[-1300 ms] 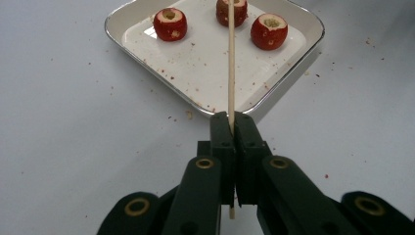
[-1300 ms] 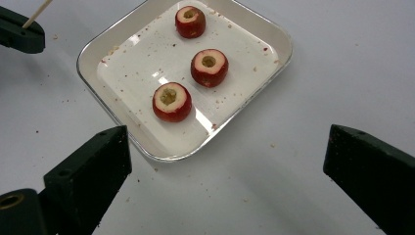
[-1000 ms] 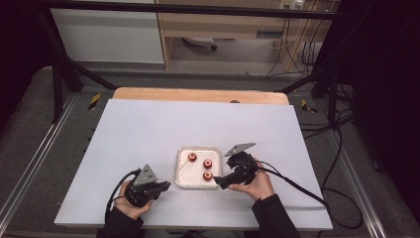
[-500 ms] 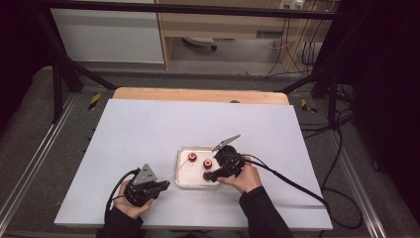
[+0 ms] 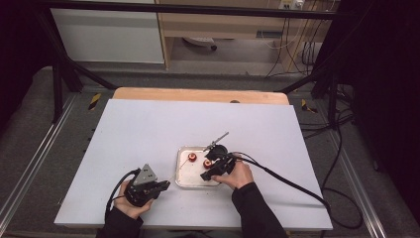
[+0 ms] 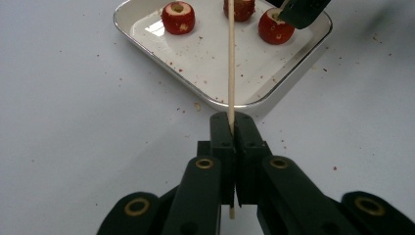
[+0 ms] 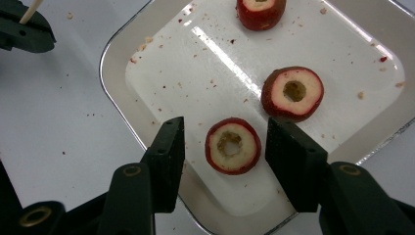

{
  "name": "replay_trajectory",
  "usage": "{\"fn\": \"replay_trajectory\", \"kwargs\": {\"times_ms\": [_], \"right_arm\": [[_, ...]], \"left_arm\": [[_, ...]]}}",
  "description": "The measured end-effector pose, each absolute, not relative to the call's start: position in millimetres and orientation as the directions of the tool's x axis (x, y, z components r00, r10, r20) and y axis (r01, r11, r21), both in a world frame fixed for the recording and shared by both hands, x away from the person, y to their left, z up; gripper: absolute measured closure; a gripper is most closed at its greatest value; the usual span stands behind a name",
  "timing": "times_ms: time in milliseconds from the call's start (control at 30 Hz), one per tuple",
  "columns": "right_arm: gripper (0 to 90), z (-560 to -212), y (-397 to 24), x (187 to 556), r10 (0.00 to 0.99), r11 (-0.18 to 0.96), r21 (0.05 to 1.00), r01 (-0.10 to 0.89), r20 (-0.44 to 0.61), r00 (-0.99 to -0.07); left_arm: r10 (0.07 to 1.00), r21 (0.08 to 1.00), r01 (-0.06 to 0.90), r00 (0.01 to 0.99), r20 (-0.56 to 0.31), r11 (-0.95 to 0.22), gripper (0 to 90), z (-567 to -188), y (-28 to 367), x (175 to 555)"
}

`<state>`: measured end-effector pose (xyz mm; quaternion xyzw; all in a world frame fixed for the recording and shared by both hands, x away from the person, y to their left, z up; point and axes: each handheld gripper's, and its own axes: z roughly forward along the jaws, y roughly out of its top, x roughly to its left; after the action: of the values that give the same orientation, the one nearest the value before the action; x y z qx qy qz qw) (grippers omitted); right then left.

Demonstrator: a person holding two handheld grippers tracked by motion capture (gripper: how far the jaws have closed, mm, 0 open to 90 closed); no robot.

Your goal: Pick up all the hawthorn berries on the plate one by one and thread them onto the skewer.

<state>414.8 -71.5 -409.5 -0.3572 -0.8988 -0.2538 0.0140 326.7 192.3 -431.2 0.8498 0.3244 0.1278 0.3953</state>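
Working at the white table (image 5: 148,129), I have a square metal tray (image 7: 117,63) holding three cored red fruits. My right gripper (image 7: 222,147) is spread around the nearest fruit (image 7: 233,145), not touching. My left gripper (image 6: 231,128), beside the tray, pinches a wooden skewer (image 6: 231,54).
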Motion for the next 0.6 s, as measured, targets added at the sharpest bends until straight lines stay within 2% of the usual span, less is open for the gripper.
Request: {"fn": "replay_trajectory", "kwargs": {"times_ms": [600], "right_arm": [[59.9, -422, -68, 421, 0.624, 0.650, 0.409, 0.640, 0.193, -0.757]], "left_arm": [[0.652, 0.751, 0.454, 0.757, -0.041, -0.479, 88.2, -432, 191, 327]]}}
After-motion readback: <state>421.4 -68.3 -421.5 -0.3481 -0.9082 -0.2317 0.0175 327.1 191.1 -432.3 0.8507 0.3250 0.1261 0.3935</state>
